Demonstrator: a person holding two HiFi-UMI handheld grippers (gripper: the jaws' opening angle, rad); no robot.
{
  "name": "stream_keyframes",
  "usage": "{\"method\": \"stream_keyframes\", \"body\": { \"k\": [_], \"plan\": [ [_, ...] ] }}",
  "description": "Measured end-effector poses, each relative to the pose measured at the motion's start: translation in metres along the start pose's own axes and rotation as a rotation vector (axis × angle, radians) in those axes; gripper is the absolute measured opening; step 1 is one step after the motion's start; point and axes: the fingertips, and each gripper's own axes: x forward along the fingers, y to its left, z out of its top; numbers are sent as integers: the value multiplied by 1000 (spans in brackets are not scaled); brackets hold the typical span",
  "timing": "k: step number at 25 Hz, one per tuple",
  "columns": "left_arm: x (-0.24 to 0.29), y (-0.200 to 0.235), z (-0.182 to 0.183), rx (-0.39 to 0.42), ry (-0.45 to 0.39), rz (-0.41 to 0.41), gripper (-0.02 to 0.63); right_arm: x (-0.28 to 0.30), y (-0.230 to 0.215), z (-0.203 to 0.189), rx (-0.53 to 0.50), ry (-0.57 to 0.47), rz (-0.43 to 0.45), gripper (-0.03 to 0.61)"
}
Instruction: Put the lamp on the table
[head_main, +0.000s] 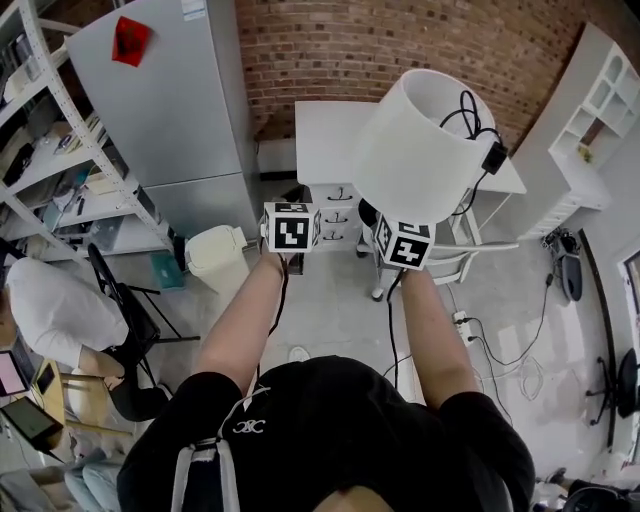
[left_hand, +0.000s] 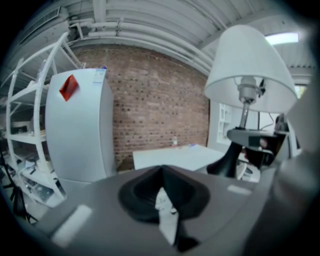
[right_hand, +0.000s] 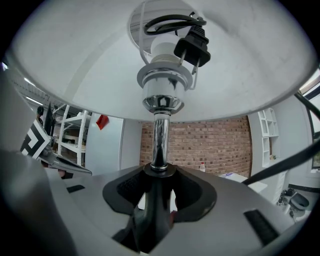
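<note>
- Grey cabinet (head_main: 165, 95): one, tall, with a red tag at its upper left. It stands left of the table against the brick wall.
- Left gripper (head_main: 290, 228): one, on a bare forearm stretched forward and level beside the right one. Its jaws are pressed together with nothing between them, as the left gripper view (left_hand: 161, 172) shows.
- Table (head_main: 325, 135): one, white, against the brick wall. Its left part is bare; the lamp's shade covers its right part in the head view.
- Right gripper (head_main: 402, 242): one, on a forearm stretched forward with the jaws pointing up. The jaws are clamped on the lamp's dark neck just below the chrome stem, seen in the right gripper view (right_hand: 159, 175).
- Lamp (head_main: 420, 140): one, white shade on a chrome stem. It is held aloft and tilted before the table's near edge, not resting on it.
- Power cord (head_main: 493, 157): one, black, coiled into the top of the shade with the plug hanging at the rim.
</note>
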Motion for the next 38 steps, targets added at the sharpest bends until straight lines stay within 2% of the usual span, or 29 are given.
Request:
{"method": "stream_keyframes", "body": {
  "k": [7,12,17,24,29,38],
  "plan": [
    [37,70,1,-29,26,11,-3,72,39,2,-7,6,17,149],
    [57,96,0,-6,33,19,-3,100,53,0,10,3,22,149],
    [71,104,-8,0,61,10,-3,120,52,-7,15,7,11,149],
    [109,126,-6,-47,64,15,-3,168,48,-18,27,12,30,149],
    [157,143,2,-30,78,31,-3,223,36,-24,38,8,34,149],
    [259,178,38,-36,69,55,-3,344,10,-26,31,5,63,149]
  ]
}}
